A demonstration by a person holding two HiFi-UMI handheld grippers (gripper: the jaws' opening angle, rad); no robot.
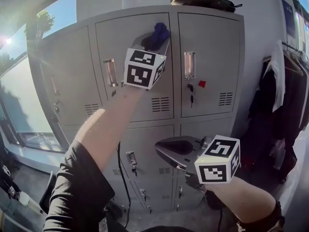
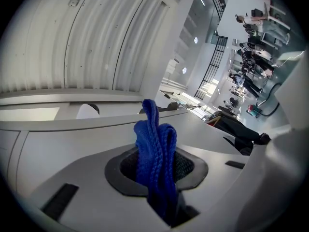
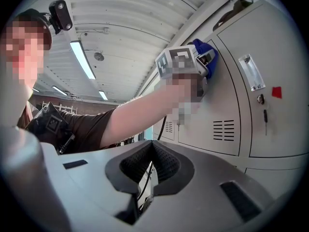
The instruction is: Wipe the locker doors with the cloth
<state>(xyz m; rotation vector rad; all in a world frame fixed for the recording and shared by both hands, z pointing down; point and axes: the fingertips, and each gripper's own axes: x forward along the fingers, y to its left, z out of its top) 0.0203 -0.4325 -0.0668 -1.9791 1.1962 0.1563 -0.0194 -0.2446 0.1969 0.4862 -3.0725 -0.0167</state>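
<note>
Left gripper (image 1: 153,41) is clamped on the blue cloth (image 2: 155,144) and holds it against the upper middle locker door (image 1: 116,42) (near its top edge), probably to wipe downward. Right gripper (image 1: 166,150), jaws together and empty, hangs lower, not needed.

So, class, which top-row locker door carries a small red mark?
The right-hand door: a red mark sits beside its handle; the others show none.
</note>
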